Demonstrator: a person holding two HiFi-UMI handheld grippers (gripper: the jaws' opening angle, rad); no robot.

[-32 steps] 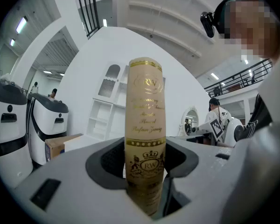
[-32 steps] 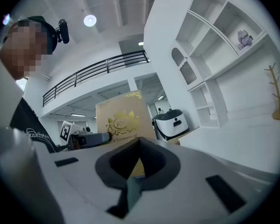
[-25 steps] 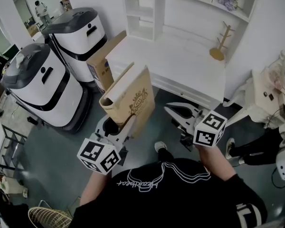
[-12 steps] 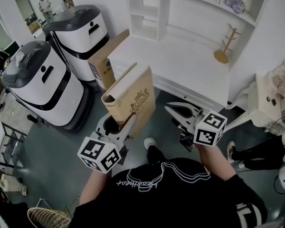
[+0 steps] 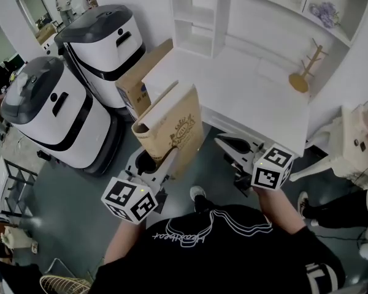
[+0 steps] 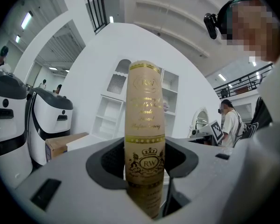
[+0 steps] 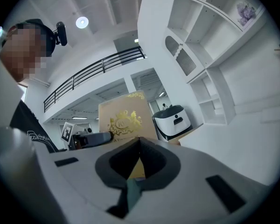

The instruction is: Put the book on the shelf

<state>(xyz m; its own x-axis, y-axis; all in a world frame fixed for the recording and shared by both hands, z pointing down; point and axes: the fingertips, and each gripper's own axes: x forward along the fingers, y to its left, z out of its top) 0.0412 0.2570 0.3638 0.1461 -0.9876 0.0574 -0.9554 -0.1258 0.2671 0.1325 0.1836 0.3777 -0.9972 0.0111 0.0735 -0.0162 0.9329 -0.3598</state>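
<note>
A tan book [image 5: 172, 127] with gold print stands upright in front of me, spine up. My left gripper [image 5: 164, 164] is shut on its lower edge. In the left gripper view the book's spine [image 6: 145, 125] rises between the jaws of the left gripper [image 6: 145, 183]. My right gripper [image 5: 232, 144] hangs to the right of the book, apart from it, jaws together and empty. From the right gripper [image 7: 139, 146], the book's cover [image 7: 123, 118] shows to the left. The white shelf unit [image 5: 199, 17] stands on the white desk [image 5: 245, 97] ahead.
Two white and grey machines [image 5: 55, 112] [image 5: 104, 38] stand at the left, with a cardboard box [image 5: 141, 78] leaning against the desk. A wooden stand [image 5: 303, 72] sits on the desk's right. Purple flowers [image 5: 325, 11] are in an upper compartment. A person [image 6: 231, 125] stands behind.
The desk and shelf have shifted slightly in the head view and my foot has stepped forward. The book stays held in the left gripper; both grippers keep their pose.
</note>
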